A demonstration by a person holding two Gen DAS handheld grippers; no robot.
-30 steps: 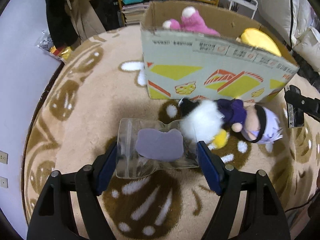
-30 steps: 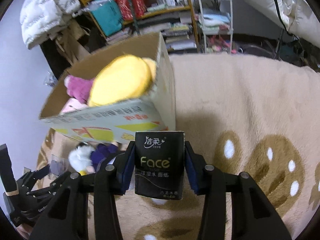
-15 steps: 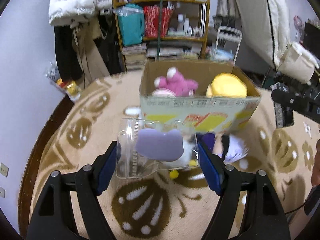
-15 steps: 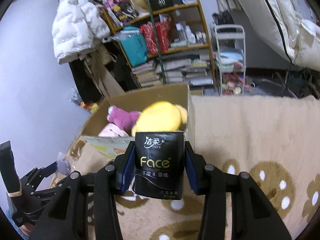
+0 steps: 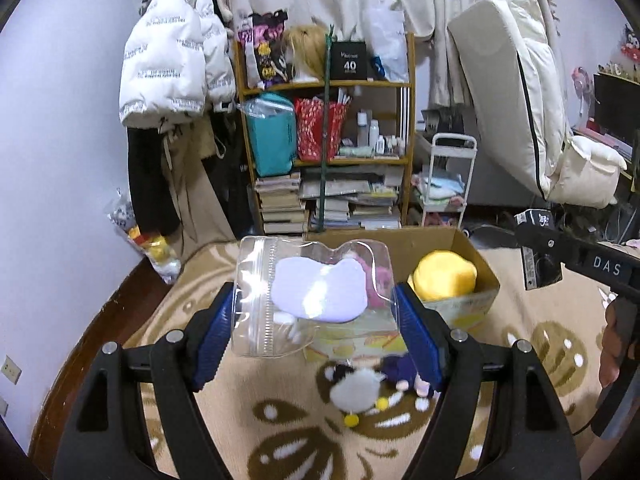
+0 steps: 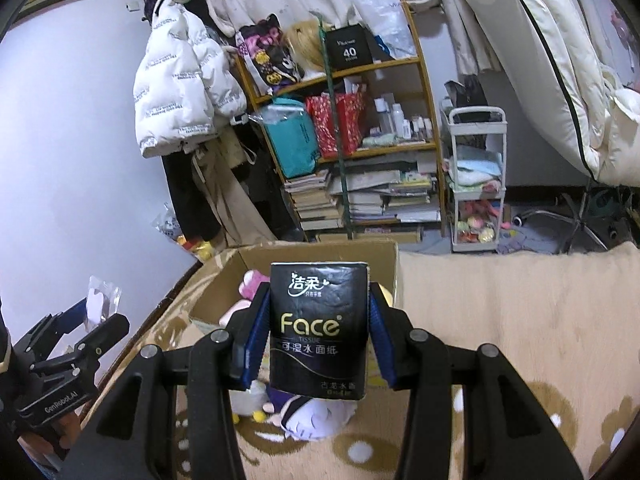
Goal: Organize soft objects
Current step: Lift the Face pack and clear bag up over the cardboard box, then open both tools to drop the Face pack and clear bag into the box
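Observation:
My left gripper (image 5: 316, 320) is shut on a clear zip bag (image 5: 312, 296) with a pale lilac pad inside, held in the air in front of the cardboard box (image 5: 460, 304). My right gripper (image 6: 318, 330) is shut on a black "Face" tissue pack (image 6: 318, 328), raised near the box (image 6: 320, 254). A yellow plush (image 5: 444, 276) and a pink plush (image 6: 252, 280) lie in the box. On the rug in front of the box lies a doll in purple with white fluff (image 5: 360, 388), seen under the tissue pack as a doll (image 6: 312, 416).
A beige rug with brown flower shapes (image 5: 288, 448) covers the floor. Behind the box stand a crowded bookshelf (image 5: 332, 152), a hanging white puffer jacket (image 5: 176, 64), a white trolley (image 6: 476, 184) and a leaning mattress (image 5: 520, 92). The left gripper (image 6: 68, 344) shows at the right view's lower left.
Both grippers have risen and tilted up, each keeping its object. The views swung from the rug and box front to the box top, shelf and wall.

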